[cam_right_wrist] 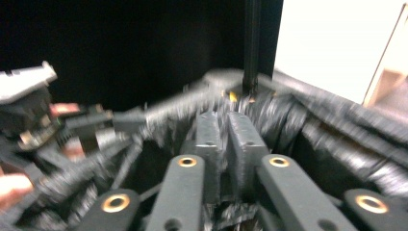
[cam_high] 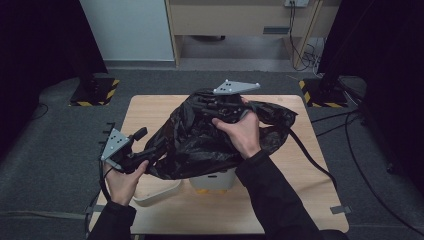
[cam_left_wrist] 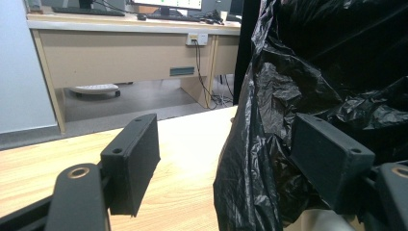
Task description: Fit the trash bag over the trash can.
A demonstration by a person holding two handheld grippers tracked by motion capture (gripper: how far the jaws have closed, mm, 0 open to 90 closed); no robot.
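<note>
Clearly you are dealing with a black plastic bag, draped in a loose heap over a white bin near the middle of the wooden table. Judge it as thin film: very light, limp, and slick, so it will slide through a loose pinch and stretch or tear if you haul on one spot. Take it by the hem or a gathered fold, with several layers bunched together, rather than by a single flat sheet.

Your right gripper sits at the top of the heap, and in its own view the jaws stand nearly together with crinkled film pinched between them; that view is blurred, so I read the clamp as a judgement. Your left gripper is at the bag's near-left edge. Its jaws are wide apart, and a hanging fold of the bag lies between them, resting against the right-hand pad while the left-hand pad is clear of it. It grips nothing yet.
</note>
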